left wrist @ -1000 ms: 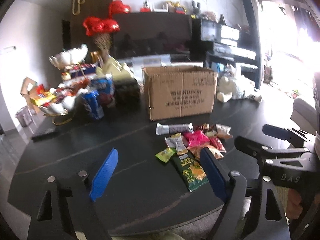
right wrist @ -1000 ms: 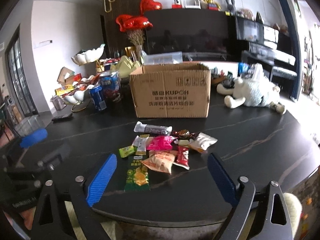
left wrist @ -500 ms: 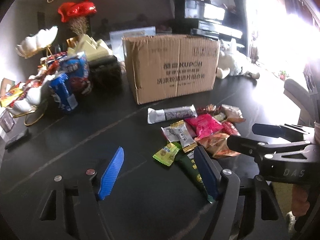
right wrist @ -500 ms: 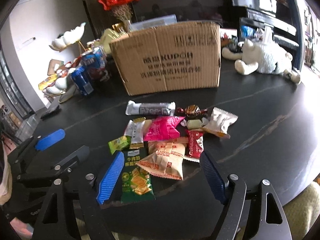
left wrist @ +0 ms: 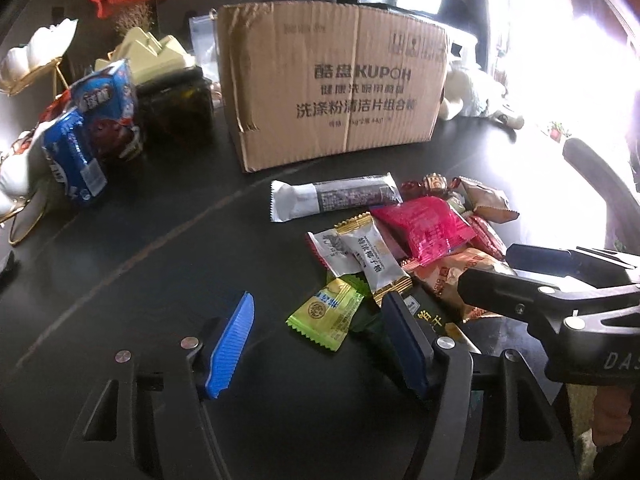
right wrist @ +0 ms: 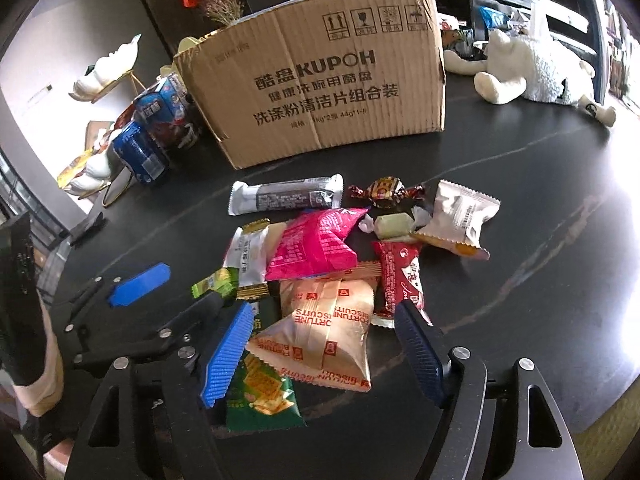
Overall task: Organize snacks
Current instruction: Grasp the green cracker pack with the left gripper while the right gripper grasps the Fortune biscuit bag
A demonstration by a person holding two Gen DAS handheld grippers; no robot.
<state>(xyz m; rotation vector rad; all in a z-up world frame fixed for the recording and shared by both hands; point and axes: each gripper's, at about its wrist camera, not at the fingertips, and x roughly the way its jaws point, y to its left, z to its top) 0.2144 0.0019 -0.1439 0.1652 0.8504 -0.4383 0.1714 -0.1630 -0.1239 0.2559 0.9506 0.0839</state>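
A pile of snack packets lies on the black table (left wrist: 140, 248) before a cardboard box (left wrist: 332, 88), which also shows in the right wrist view (right wrist: 320, 88). My left gripper (left wrist: 320, 340) is open, its jaws either side of a small green candy packet (left wrist: 326, 314). My right gripper (right wrist: 320, 356) is open around an orange fortune-biscuit packet (right wrist: 324, 332); a dark green packet (right wrist: 260, 396) lies under its left finger. A pink packet (right wrist: 316, 248), a grey bar (right wrist: 288, 198), a red packet (right wrist: 402, 276) and a white packet (right wrist: 460, 216) lie beyond.
Blue snack packs (left wrist: 88, 128) and a white-and-gold stand (left wrist: 24, 76) sit at the left. A dark jar (left wrist: 176, 104) stands beside the box. A white plush toy (right wrist: 536, 68) lies at the back right. The table's near edge is just below the grippers.
Both grippers have moved forward and down toward the snack pile. The left now brackets the green candy, the right brackets the orange biscuit packet. Both stay open.
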